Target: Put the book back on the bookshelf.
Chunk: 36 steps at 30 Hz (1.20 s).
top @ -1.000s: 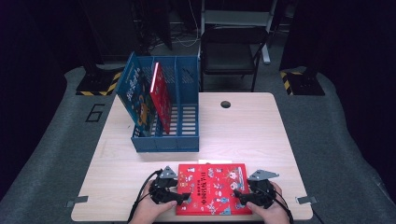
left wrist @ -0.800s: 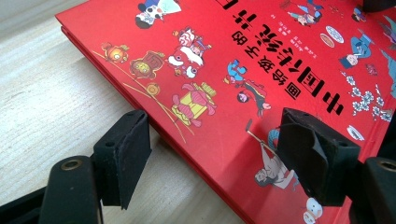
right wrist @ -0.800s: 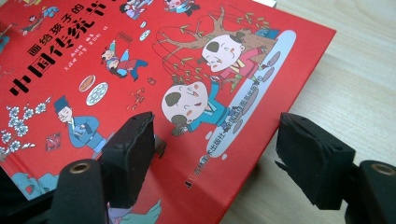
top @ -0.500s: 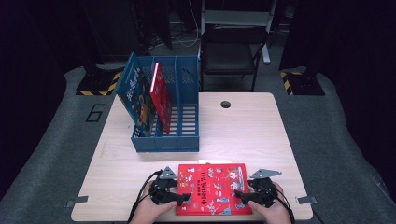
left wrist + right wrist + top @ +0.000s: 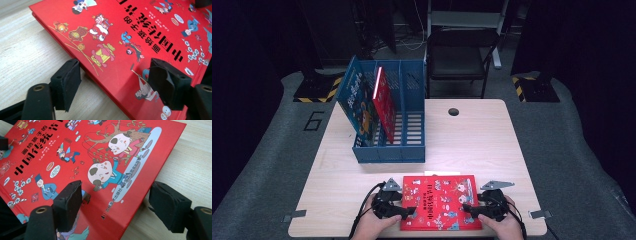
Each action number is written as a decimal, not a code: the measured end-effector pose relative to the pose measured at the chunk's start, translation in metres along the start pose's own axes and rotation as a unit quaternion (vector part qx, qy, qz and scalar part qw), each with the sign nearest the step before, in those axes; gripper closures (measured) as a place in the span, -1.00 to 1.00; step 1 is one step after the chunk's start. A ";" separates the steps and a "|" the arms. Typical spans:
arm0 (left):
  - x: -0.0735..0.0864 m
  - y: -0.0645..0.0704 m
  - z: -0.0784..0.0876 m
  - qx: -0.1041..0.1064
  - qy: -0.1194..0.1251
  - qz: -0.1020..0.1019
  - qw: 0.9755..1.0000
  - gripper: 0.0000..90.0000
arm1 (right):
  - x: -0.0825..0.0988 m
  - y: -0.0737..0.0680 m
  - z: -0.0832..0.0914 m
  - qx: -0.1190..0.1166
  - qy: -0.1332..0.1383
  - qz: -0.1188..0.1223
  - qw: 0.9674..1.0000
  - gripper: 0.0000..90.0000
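The red book [image 5: 440, 201] lay flat on the counter [image 5: 472, 145] at its near edge, long axis running left to right, between the two hands. The left hand-held gripper [image 5: 408, 212] sat at the book's left edge and the right hand-held gripper [image 5: 467, 210] at its right edge, each pointing inward across the cover. In the left gripper view the jaws stood apart, one over the wood and one over the cover [image 5: 130, 50], straddling the edge without pinching it; they had just closed a little. The right jaws likewise stood apart across the right edge [image 5: 140, 202]. Both hands were equally near. The blue rack [image 5: 387, 120], holding two books, stood well apart at the far left.
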<state>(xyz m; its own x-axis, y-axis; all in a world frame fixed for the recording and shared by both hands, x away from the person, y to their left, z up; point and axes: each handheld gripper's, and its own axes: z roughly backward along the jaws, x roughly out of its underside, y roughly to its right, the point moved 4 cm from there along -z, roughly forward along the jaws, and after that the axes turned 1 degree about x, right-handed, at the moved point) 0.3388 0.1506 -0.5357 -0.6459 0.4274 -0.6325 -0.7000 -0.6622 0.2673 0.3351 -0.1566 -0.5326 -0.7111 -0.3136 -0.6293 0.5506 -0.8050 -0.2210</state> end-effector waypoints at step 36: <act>0.008 -0.043 0.019 -0.027 0.047 0.092 0.994 -0.27 | -0.034 -0.027 -0.028 -0.025 0.027 0.046 0.998 -0.37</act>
<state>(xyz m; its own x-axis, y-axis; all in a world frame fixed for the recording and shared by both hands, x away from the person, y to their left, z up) 0.3575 0.1942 -0.5384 -0.7287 0.2376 -0.6423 -0.5529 -0.7575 0.3471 0.3566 -0.1102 -0.5257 -0.6327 -0.3571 -0.6871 0.6348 -0.7473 -0.1962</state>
